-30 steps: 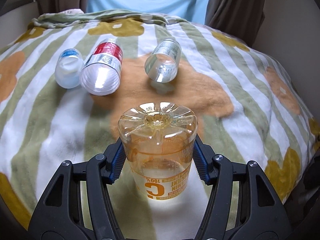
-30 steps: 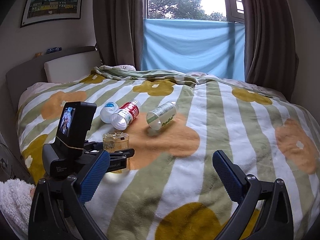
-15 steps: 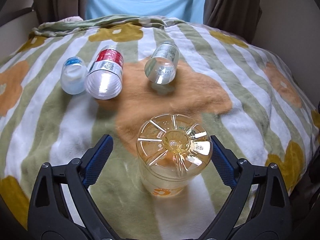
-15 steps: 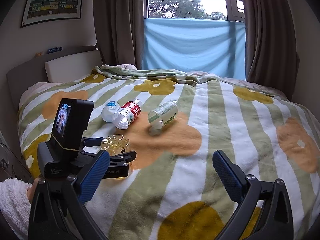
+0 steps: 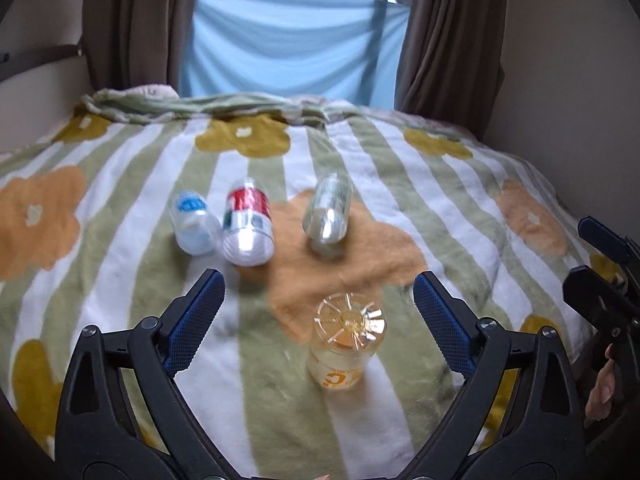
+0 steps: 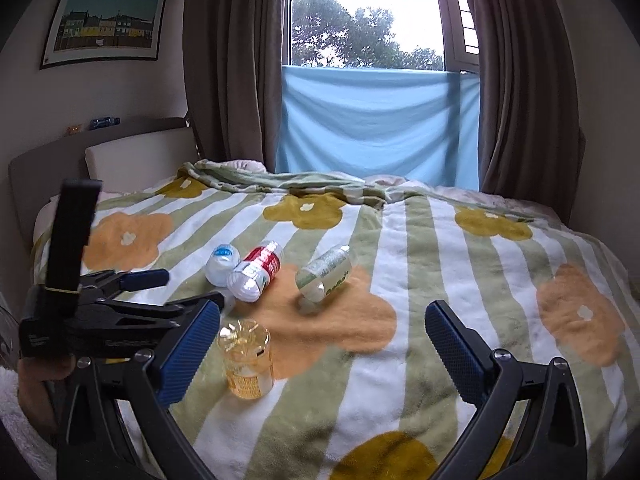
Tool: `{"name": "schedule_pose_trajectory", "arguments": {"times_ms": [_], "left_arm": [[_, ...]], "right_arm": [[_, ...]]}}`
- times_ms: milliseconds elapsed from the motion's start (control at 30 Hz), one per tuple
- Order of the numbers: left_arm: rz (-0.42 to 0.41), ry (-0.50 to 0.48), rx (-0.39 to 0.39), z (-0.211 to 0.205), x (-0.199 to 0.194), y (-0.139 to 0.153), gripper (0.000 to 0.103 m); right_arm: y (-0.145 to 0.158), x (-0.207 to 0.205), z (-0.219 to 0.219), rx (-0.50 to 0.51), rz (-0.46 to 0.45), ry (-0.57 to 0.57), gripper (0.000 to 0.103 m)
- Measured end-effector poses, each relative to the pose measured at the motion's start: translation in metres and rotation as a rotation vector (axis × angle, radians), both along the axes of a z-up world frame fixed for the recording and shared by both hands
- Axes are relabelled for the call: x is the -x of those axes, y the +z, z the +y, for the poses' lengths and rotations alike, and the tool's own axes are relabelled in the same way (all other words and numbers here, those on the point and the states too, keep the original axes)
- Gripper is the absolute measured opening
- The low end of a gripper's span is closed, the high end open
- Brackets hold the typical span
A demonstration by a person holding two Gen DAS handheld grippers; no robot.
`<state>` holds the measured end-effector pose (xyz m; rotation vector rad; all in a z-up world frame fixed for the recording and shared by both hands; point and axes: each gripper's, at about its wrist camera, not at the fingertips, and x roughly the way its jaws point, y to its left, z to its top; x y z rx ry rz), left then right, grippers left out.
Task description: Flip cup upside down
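Note:
A clear yellow cup (image 5: 346, 340) with an orange label stands upside down on the bed blanket, its ribbed base up. It also shows in the right wrist view (image 6: 247, 358). My left gripper (image 5: 318, 320) is open and empty, raised and drawn back from the cup, which sits free between and beyond its blue pads. The left gripper also shows at the left of the right wrist view (image 6: 160, 290). My right gripper (image 6: 322, 354) is open and empty, above the blanket to the right of the cup.
Three cut bottle cups lie on their sides further back: a blue-labelled one (image 5: 192, 224), a red-labelled one (image 5: 248, 226), a green-labelled one (image 5: 328, 216). The striped flower blanket (image 6: 460, 280) covers the bed. Headboard left, curtains and window behind.
My left gripper opened, let go of the yellow cup, then lifted and pulled back. The cup stays upside down on the blanket. The right gripper has hardly moved.

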<state>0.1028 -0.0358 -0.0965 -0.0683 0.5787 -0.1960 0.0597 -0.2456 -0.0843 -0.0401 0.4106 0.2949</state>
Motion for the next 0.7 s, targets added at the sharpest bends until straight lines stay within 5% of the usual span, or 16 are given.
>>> {"name": "schedule_pose_trajectory", "arguments": {"times_ms": [167,333,700], "left_arm": [[-0.182,0.049,-0.033,0.023,0.035,0.058,0.103],[-0.281,0.068,-0.066,0.037,0.061,0.087,0.103],[-0.3,0.11,-0.045,0.061,0.079,0.084,0.103]], "right_arm": [[0.037,0.006,0.011,-0.017,-0.084,-0.095,0.103],[0.056,0.012,0.021,-0.027,-0.142,-0.19,0.103],[0.055,0.024,0.034,0.005,-0.167,-0.228,0.103]]}}
